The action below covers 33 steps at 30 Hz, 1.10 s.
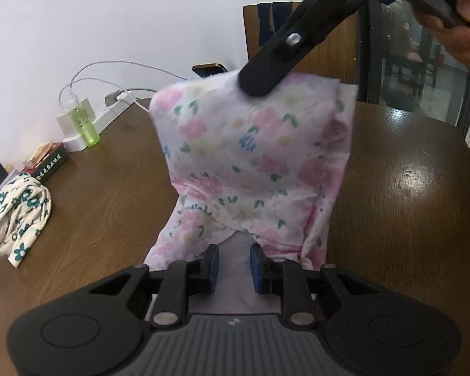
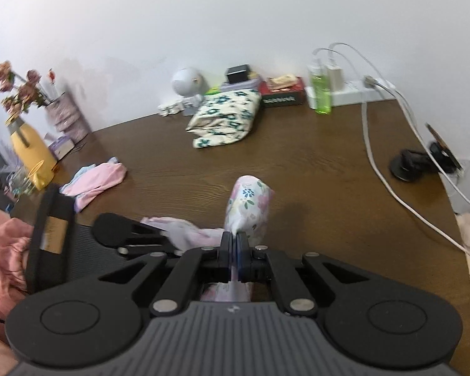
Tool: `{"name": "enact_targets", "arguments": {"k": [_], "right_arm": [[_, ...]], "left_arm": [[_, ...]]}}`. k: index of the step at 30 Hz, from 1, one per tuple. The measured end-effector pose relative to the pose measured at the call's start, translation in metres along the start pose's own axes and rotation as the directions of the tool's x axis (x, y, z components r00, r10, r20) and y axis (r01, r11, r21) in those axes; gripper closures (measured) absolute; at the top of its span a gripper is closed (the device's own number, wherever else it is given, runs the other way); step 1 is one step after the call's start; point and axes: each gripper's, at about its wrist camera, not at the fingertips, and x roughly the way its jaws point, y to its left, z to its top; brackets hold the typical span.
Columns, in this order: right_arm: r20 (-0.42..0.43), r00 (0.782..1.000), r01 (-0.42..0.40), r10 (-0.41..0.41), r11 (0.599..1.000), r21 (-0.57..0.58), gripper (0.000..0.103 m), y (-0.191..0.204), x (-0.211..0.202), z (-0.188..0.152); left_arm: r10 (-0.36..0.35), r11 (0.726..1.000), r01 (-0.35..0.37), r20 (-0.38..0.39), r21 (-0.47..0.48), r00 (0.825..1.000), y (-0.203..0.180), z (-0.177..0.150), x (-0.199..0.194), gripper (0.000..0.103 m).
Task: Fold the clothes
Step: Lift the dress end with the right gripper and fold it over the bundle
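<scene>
A dark brown wood-grain table (image 2: 313,163) is filling both views, standing against a plain white wall (image 2: 203,15). Above the table's near middle, a pale pink floral cotton garment (image 1: 250,163) is hanging lifted, its lower part trailing toward the left gripper (image 1: 234,264). The right gripper (image 2: 234,252) is pinching the garment's upper edge, its jaws pressed together on the cloth with fabric showing both ahead of and behind the pads; in the left wrist view its black finger (image 1: 266,72) is lying against the top of the garment, a person's hand (image 1: 457,31) gripping the handle behind. The left gripper is standing partly spread, its blue-faced pads (image 1: 212,266) flanking a strip of pale cloth; whether they are pressing it cannot be told. At the table's far side by the wall, a cream bundle with teal flowers (image 2: 225,119) is resting, folded. Toward the table's left edge a small pink and blue cloth heap (image 2: 94,181) is lying. Beside the cream bundle a dark red box (image 2: 283,94), a clear green bottle (image 2: 321,94) and a white power strip (image 2: 354,92) are lining the wall, white cables (image 2: 388,169) trailing across the table's right part.
</scene>
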Motion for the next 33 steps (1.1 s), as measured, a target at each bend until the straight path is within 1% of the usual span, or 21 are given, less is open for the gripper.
{"name": "enact_targets", "arguments": {"k": [1,4,5,6,8,10,12,16,19,22,27,30,31,33], "right_arm": [[0.000,1.000,0.004,-0.004,1.000,-0.006,0.101,0.003,0.001,0.001],[-0.001,1.000,0.011,-0.011,1.000,0.009,0.101,0.003,0.002,0.000],[-0.001,1.000,0.014,-0.014,1.000,0.015,0.101,0.002,0.002,-0.001],[0.000,1.000,0.015,-0.015,1.000,0.020,0.101,0.003,0.003,0.000],[0.005,1.000,0.020,-0.020,1.000,0.021,0.101,0.004,0.002,-0.001],[0.006,1.000,0.025,-0.025,1.000,0.017,0.101,0.007,0.003,-0.001],[0.007,0.999,0.031,-0.031,0.999,0.009,0.101,0.011,0.003,0.000],[0.004,1.000,0.031,-0.031,0.999,0.007,0.101,0.014,0.004,-0.001],[0.002,1.000,0.026,-0.026,1.000,0.007,0.101,0.013,0.005,0.000],[-0.003,1.000,0.012,-0.012,1.000,0.009,0.101,0.015,0.008,0.000],[-0.009,1.000,-0.028,0.028,1.000,0.013,0.101,0.024,0.016,0.002],[-0.013,0.999,-0.044,0.044,0.999,0.011,0.101,0.032,0.022,0.002],[-0.014,0.999,-0.049,0.049,0.999,0.013,0.101,0.035,0.024,0.001],[-0.016,0.999,-0.050,0.050,0.999,0.010,0.101,0.041,0.026,0.001]], "left_arm": [[-0.002,1.000,0.002,0.012,0.004,1.000,0.001,0.000,-0.006,0.079],[0.002,1.000,-0.003,0.075,0.014,0.997,0.010,0.000,-0.029,0.072],[-0.003,1.000,0.002,0.084,0.020,0.996,0.014,0.001,-0.031,0.066],[-0.015,1.000,0.013,0.079,0.026,0.997,0.017,0.002,-0.030,0.058],[-0.065,0.997,0.063,0.050,0.048,0.997,0.021,0.004,-0.023,0.051],[-0.127,0.990,0.125,0.019,0.066,0.992,0.025,0.005,-0.016,0.051],[-0.154,0.985,0.153,0.007,0.075,0.988,0.026,0.006,-0.010,0.051],[-0.131,0.986,0.133,-0.030,0.100,0.991,0.028,0.006,0.002,0.058],[-0.161,0.982,0.166,-0.057,0.093,0.985,0.032,0.000,0.014,0.058],[-0.195,0.980,0.196,-0.035,0.038,0.980,0.041,-0.005,0.018,0.058],[-0.216,0.976,0.216,0.002,0.003,0.976,0.047,-0.011,0.020,0.058],[-0.214,0.977,0.214,0.023,-0.001,0.977,0.046,-0.012,0.019,0.057],[-0.205,0.979,0.205,0.030,0.005,0.978,0.045,-0.012,0.015,0.057],[-0.188,0.982,0.188,0.060,0.009,0.980,0.047,-0.018,-0.003,0.053]]}}
